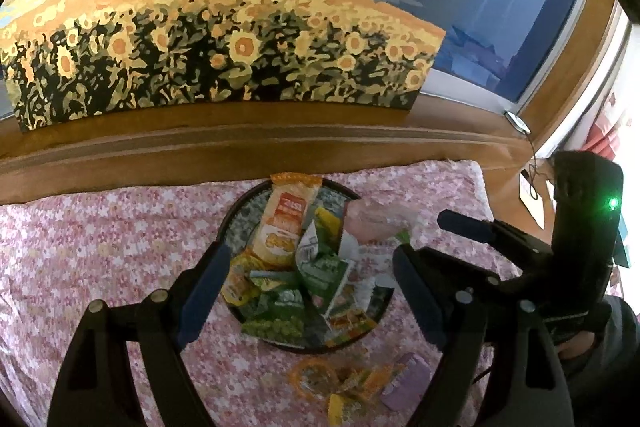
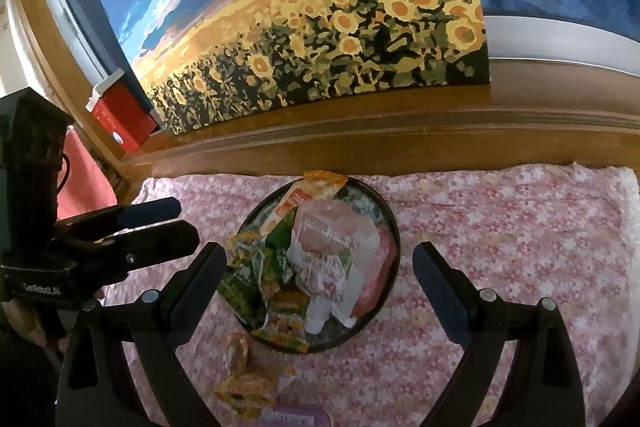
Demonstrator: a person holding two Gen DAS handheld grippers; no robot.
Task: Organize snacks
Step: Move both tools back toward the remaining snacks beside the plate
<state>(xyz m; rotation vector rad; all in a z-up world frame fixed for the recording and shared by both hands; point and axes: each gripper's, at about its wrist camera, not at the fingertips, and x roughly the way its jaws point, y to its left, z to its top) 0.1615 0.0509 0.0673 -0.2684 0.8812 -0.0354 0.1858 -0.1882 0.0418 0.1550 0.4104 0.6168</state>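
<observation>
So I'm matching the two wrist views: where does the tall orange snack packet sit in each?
Left wrist: orange snack packet stands centre, on the round tray's far-left side.
Right wrist: its top peeks at the tray's far rim, behind a pink-white bag.
Shared landmark: sunflower painting.

Both grippers hanging with jaws spread over the tray [image 2: 390, 223], nothing between fingers. Ahead: tray piled with snack packets [image 1: 316, 275], wooden ledge [image 1: 280, 143] and sunflower painting [image 1: 224, 67] blocking beyond. Loose packets [image 2: 244, 383] lying just below. Floral cloth [image 2: 520, 227] sitting bare to the right gripper's right.
</observation>
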